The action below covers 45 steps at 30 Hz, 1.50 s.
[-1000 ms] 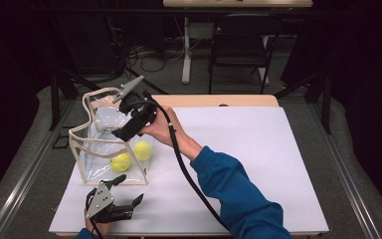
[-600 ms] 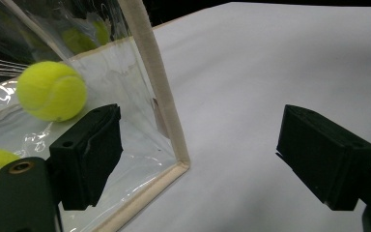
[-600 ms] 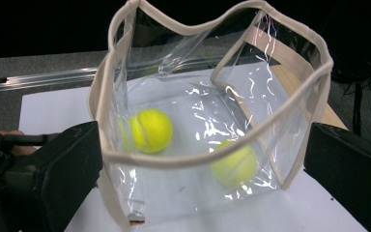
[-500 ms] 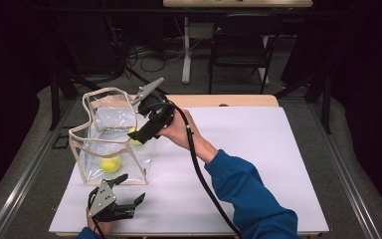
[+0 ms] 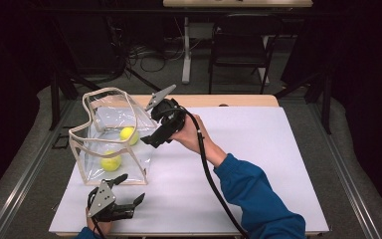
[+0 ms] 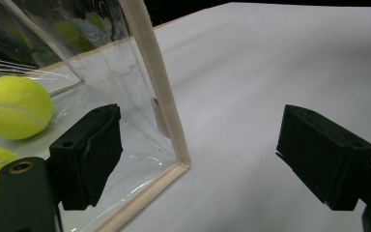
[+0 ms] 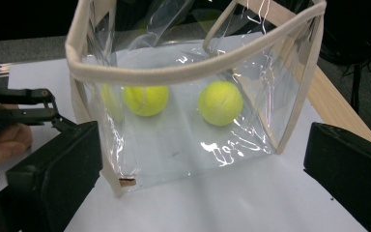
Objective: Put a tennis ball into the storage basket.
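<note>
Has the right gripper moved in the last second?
Yes. The right gripper has backed out of the clear bag mouth, rightward toward the bag's right wall, jaws open.

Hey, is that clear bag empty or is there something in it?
Not empty: two tennis balls lie inside the clear bag.

A wooden bench (image 5: 238, 101) carries a white sheet (image 5: 258, 164) over most of its top. A clear bag (image 5: 110, 137) stands at the sheet's ten o'clock corner.
</note>
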Motion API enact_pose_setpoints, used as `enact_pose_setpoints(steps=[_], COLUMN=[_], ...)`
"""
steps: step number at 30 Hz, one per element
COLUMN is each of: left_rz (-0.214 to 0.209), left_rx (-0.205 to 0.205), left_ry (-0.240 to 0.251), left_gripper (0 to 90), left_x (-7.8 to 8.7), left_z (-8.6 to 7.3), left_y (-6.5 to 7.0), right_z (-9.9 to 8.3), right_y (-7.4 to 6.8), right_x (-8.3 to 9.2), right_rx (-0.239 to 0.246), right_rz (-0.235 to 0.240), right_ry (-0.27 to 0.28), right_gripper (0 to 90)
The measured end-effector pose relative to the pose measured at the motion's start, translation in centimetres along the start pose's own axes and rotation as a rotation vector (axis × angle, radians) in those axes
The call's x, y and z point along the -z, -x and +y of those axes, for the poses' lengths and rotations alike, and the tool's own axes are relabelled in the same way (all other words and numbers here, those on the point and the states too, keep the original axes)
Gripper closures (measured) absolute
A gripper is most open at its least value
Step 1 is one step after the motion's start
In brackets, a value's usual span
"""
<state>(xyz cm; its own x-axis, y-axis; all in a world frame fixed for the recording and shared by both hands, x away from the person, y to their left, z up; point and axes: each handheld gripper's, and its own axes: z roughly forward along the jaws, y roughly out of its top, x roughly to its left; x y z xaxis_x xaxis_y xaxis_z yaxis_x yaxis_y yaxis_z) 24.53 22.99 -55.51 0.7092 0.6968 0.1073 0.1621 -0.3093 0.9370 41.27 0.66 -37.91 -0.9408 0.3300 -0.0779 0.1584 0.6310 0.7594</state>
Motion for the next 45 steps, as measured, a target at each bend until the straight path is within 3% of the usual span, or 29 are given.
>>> enact_pose_setpoints(steps=[18, 45], left_rz=[-0.002, -0.002], left_rx=[-0.007, -0.009], left_ry=[0.001, 0.002], left_gripper=[15.8, 15.8], left_x=[0.0, 0.0], left_z=[0.1, 0.1], left_y=[0.2, 0.2], right_z=[-3.7, -9.1], right_y=[0.4, -0.6], right_x=[0.7, 2.8], right_rx=[-0.029, -0.038], right_rz=[-0.028, -0.073], right_ry=[-0.039, -0.113], right_gripper=[0.0, 0.0])
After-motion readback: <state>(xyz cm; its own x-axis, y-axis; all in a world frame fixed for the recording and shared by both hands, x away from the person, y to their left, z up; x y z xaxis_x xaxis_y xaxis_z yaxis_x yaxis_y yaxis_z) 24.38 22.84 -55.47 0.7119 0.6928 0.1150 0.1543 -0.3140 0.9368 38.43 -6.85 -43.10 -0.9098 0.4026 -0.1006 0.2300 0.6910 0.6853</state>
